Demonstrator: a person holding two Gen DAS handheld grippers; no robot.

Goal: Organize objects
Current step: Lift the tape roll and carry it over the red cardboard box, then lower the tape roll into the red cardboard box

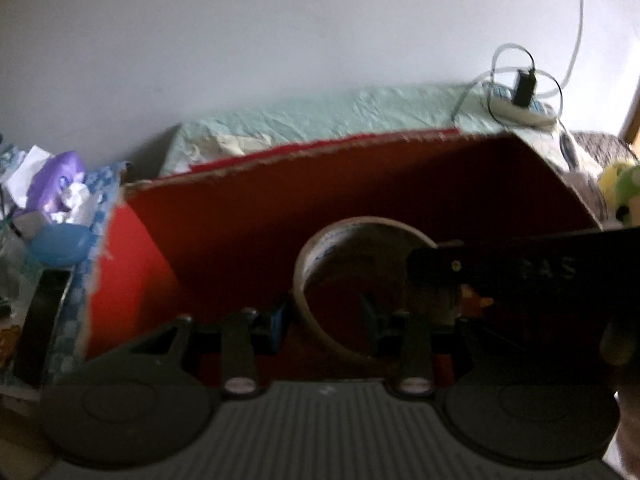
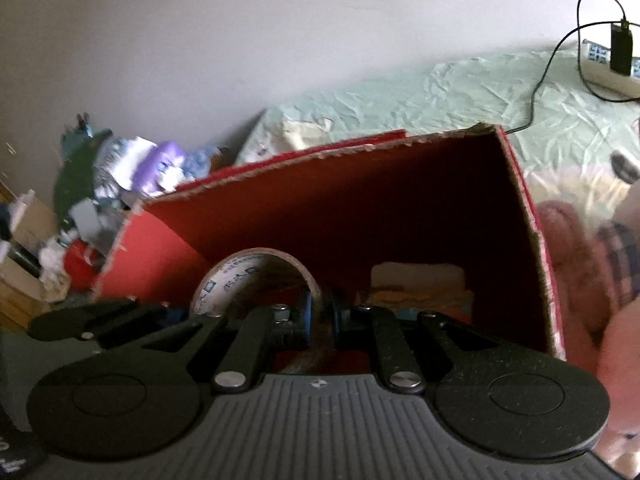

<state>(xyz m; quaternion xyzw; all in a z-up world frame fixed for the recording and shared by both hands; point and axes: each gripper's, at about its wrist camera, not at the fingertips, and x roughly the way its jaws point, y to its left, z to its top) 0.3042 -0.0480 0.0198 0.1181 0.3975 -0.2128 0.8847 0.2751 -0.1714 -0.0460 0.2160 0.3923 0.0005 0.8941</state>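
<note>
Left wrist view: I see one roll of tape [image 1: 340, 280], a pale ring with faint blue print too blurred to read, one red cardboard box [image 1: 320, 192] and, crossing from the right ahead of my jaws, the other tool with letters that may read "PAS". My left gripper [image 1: 326, 320] is narrowly parted and clamps one wall of the ring, which hangs over the box's mouth. Right wrist view: one roll of tape [image 2: 248, 276], its inner face printed illegibly, one red box [image 2: 360, 208]. My right gripper [image 2: 322, 318] is almost closed, pinching the ring's wall; beyond the jaws, inside the box, lies pale folded material [image 2: 418, 280].
</note>
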